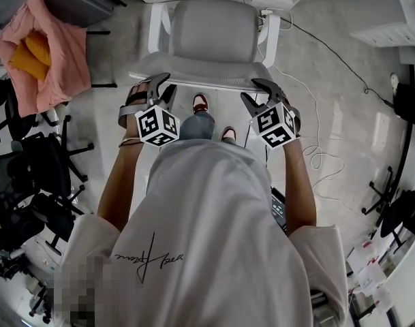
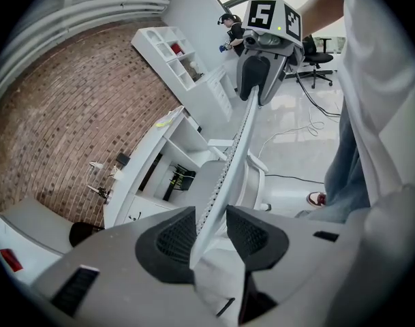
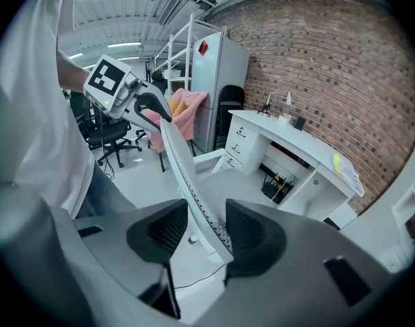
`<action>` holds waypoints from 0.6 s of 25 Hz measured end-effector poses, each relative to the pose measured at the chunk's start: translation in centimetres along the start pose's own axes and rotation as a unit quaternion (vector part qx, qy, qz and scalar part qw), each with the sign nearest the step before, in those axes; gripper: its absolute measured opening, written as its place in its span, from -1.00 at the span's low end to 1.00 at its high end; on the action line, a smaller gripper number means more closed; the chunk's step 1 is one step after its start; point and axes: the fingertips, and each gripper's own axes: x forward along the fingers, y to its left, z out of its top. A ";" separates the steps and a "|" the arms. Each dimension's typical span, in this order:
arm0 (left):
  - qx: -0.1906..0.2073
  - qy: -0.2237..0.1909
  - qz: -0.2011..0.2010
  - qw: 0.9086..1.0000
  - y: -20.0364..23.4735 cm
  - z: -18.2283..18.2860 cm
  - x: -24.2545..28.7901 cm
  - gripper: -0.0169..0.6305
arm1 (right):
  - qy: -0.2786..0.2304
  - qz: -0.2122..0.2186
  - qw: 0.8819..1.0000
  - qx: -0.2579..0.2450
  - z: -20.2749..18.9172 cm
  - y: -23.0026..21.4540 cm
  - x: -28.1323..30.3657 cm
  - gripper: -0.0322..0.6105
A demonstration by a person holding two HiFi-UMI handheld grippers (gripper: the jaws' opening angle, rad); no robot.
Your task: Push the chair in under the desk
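The chair (image 1: 214, 36) stands on the floor (image 1: 336, 67) in front of the person, with its seat facing away, toward the white counter (image 3: 296, 142) by the brick wall. It is not under the counter yet; there is open floor between them. The left tool (image 1: 163, 86) sits over the left end of the chair back's top edge (image 1: 207, 82), and the right tool (image 1: 255, 90) sits over the right end. Each tool is wide open, with the thin edge of the back running between its two black pads. The pads do not squeeze the edge; it only seems to lean on one pad of each tool. That looks like enough, because a push needs no tight hold. One tool at each end likely helps the chair roll straight and not spin. The person stands right behind the chair, probably so a walk forward sends it toward the counter. A white cord (image 1: 309, 94) lies on the floor to the right, and a wheel could catch on it.
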 end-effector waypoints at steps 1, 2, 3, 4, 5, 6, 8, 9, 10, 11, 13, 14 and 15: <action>0.001 -0.001 0.000 1.000 0.3 0.0 0.2 -0.52 | 0.001 -0.002 1.000 0.002 0.2 -0.2 0.2 -0.31; 0.003 -0.002 0.000 1.000 0.6 -0.1 0.4 -0.52 | 0.003 -0.003 1.000 0.003 0.4 -0.4 0.4 -0.31; 0.004 -0.004 0.000 1.000 1.0 -0.1 0.6 -0.52 | 0.004 -0.004 1.000 0.005 0.5 -0.6 0.6 -0.31; 0.005 -0.006 0.000 1.000 1.3 -0.1 0.8 -0.52 | 0.005 -0.005 1.000 0.006 0.7 -0.8 0.7 -0.31; 0.006 -0.007 0.000 1.000 1.6 -0.1 0.9 -0.52 | 0.006 -0.007 1.000 0.007 0.9 -1.1 0.9 -0.31; 0.007 -0.009 0.000 1.000 1.9 0.0 1.1 -0.52 | 0.007 -0.008 1.000 0.009 1.0 -1.3 1.0 -0.31; 0.009 -0.012 0.000 1.000 2.5 0.1 1.5 -0.52 | 0.008 -0.012 1.000 0.012 1.2 -1.7 1.2 -0.31; 0.011 -0.014 0.000 1.000 2.7 0.1 1.6 -0.52 | 0.009 -0.014 1.000 0.013 1.3 -1.9 1.3 -0.31; 0.012 -0.015 0.001 1.000 3.0 0.1 1.8 -0.51 | 0.009 -0.015 1.000 0.014 1.5 -2.0 1.4 -0.31; 0.013 -0.017 0.001 1.000 3.3 0.0 1.9 -0.51 | 0.010 -0.017 1.000 0.015 1.6 -2.2 1.6 -0.31; 0.015 -0.020 0.000 1.000 3.8 0.0 2.3 -0.51 | 0.011 -0.018 1.000 0.016 1.9 -2.5 1.9 -0.31; 0.017 -0.022 0.000 1.000 4.1 0.0 2.5 -0.51 | 0.012 -0.020 1.000 0.017 2.1 -2.6 2.1 -0.31; 0.018 -0.025 0.000 1.000 4.3 0.0 2.6 -0.51 | 0.012 -0.021 1.000 0.018 2.2 -2.8 2.2 -0.31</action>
